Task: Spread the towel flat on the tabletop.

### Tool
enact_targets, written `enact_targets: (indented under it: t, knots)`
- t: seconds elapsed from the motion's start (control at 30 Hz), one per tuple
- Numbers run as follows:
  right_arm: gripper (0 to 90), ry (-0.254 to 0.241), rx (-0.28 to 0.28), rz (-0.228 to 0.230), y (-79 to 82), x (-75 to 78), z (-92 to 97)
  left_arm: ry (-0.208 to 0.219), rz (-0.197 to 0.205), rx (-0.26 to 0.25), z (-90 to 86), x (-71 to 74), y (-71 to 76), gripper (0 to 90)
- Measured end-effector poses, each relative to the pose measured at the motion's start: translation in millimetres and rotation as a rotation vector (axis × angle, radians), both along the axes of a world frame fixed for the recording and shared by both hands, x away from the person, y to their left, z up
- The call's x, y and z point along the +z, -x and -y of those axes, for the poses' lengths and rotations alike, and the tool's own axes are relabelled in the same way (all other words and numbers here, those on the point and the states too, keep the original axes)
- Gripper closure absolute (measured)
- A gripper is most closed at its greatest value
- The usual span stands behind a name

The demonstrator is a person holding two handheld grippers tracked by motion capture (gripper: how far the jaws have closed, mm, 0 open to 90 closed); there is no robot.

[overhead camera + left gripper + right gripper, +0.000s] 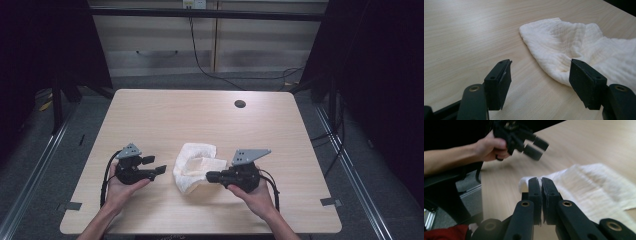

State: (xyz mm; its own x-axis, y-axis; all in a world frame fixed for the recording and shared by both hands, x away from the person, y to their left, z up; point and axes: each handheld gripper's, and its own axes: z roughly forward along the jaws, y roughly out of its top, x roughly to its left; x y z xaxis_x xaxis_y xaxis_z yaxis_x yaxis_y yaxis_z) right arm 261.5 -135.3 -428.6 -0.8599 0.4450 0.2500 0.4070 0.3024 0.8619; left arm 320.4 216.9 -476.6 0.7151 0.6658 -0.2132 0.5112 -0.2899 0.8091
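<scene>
Pinching the near edge of the white muslin cloth (196,167), the right gripper (212,176) starts a fold; the left gripper (156,165), jaws open and empty, waits to catch the left edge.

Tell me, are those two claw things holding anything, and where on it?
The right gripper is shut on a thin fold at the white cloth's near edge. The left gripper stands open, holding nothing.

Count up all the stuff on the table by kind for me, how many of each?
White cloth: 1
Black grippers: 2, the left gripper and the right gripper
Hands holding them: 2, the left hand and the right hand
Round hole in the table: 1
Total: 6
</scene>
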Motion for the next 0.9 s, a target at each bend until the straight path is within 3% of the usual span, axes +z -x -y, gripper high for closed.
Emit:
enact_targets:
  t: [0.17,0.23,0.27,0.5,0.57,0.67,0.73,0.83,0.87,0.9]
  knots:
    - [87.5,-0.024,-0.032,0.061,-18.5,38.7,3.1,0.007,0.000,0.004,-2.0,0.1,-1.0,34.1]
    - [87.5,-0.024,-0.037,0.076,-20.8,45.8,3.4,0.008,0.000,0.008,-2.5,0.0,-1.2,34.1]
    - [87.6,-0.038,-0.044,0.100,-26.0,61.0,3.2,0.009,0.001,0.008,-2.5,0.3,-1.0,34.1]
    - [87.7,-0.075,-0.070,0.192,-38.9,111.3,1.2,0.012,0.007,0.009,-3.2,1.1,-0.7,34.2]
    - [87.7,-0.079,-0.077,0.209,-40.8,119.6,1.3,0.014,0.005,0.010,-3.2,1.0,-1.0,34.1]
    - [87.7,-0.138,-0.103,0.254,-48.8,147.8,4.6,0.015,0.005,0.009,-3.7,1.3,-0.7,34.1]
    - [87.7,-0.137,-0.114,0.262,-51.8,152.8,6.7,0.022,0.015,0.007,-4.0,2.3,0.2,34.1]
    - [87.7,-0.119,-0.126,0.253,-54.6,147.9,10.6,0.021,0.013,0.002,-3.8,2.4,0.6,34.1]
    - [87.7,-0.097,-0.144,0.231,-57.1,134.6,16.2,0.019,0.016,-0.006,-3.1,2.2,0.7,34.2]
    - [87.7,-0.097,-0.144,0.231,-57.1,134.6,16.2,0.019,0.016,-0.006,-3.1,2.2,0.7,34.4]
